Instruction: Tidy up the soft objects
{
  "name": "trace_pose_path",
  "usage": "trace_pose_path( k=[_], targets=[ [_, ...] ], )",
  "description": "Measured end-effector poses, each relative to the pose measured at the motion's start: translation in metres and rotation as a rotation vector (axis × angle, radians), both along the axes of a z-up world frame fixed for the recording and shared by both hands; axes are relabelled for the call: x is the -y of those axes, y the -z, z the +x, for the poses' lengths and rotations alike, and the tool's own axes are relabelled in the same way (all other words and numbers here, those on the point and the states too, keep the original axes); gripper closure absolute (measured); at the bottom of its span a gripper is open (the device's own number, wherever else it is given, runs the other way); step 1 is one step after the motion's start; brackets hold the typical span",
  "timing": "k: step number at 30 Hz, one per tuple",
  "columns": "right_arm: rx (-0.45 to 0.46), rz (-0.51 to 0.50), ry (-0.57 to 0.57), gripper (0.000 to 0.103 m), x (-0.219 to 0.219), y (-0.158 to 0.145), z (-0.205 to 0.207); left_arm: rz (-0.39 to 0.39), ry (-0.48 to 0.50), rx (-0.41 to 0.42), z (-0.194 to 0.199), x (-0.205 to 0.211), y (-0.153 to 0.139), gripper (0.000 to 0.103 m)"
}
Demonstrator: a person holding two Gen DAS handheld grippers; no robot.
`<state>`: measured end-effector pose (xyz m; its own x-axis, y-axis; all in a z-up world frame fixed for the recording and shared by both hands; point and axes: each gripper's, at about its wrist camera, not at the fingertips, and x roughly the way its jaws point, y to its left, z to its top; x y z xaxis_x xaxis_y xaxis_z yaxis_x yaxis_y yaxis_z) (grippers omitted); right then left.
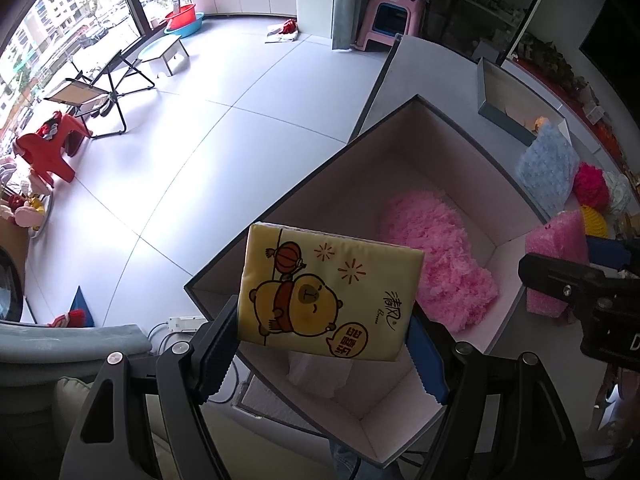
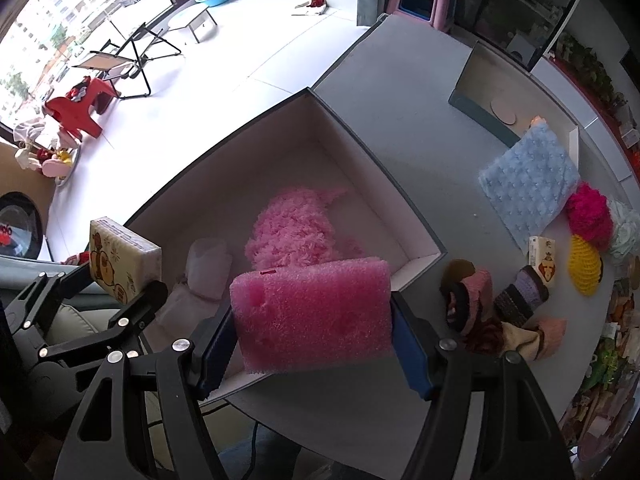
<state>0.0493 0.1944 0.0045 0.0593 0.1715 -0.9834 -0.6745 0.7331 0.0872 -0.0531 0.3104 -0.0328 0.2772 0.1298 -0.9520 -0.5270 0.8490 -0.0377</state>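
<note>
My left gripper (image 1: 320, 356) is shut on a yellow tissue pack (image 1: 326, 294) with a cartoon bear, held above the near left corner of the open grey box (image 1: 516, 236). The pack also shows in the right wrist view (image 2: 120, 266). My right gripper (image 2: 312, 346) is shut on a pink foam block (image 2: 314, 314), held over the box's (image 2: 420, 220) near right edge. Inside the box lie a fluffy pink cloth (image 2: 296, 228) and a white soft packet (image 2: 208, 268).
On the grey table (image 2: 408, 120) right of the box lie a blue dotted cloth (image 2: 528, 184), a magenta pompom (image 2: 588, 210), a yellow net ball (image 2: 586, 270), a small tissue pack (image 2: 542, 262) and several knitted items (image 2: 500, 308). A teal tray (image 2: 488, 112) stands behind.
</note>
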Motion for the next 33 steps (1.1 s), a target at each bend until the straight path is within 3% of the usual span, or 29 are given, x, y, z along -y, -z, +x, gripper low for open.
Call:
trace_pose_path(
  k=[21, 33],
  targets=[
    [-0.014, -0.003, -0.01, 0.029, -0.059, 0.025, 0.035, -0.045, -0.056, -0.074, 0.019, -0.017, 0.035, 0.026],
    [-0.039, -0.019, -0.006, 0.029, -0.078, 0.038, 0.041, -0.06, -0.068, -0.086, 0.025, -0.018, 0.042, 0.026]
  ],
)
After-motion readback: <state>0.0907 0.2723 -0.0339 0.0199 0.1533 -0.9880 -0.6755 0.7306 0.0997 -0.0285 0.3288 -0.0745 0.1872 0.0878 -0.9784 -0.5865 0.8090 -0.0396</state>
